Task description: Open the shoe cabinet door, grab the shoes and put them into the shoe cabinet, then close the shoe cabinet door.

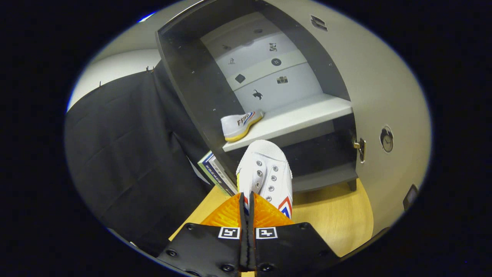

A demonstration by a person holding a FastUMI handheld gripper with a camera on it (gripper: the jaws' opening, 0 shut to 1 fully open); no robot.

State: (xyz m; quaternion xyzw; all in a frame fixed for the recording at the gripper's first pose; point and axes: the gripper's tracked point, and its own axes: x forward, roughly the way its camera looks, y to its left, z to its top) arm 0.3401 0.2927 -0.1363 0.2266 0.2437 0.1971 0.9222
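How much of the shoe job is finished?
Done: the cabinet door is open, and one shoe already lies on the white shelf. In hand: the gripper is shut on the second shoe, just in front of the shelf. Left: set it inside, then close the door.

Lighting: even and bright overhead, pale grey shelf board of the dark open-fronted shoe cabinet well lit, compartment beneath it in shadow. Focus: sharp at cabinet centre. Distortion: strong fisheye, cabinet walls bowing outward.
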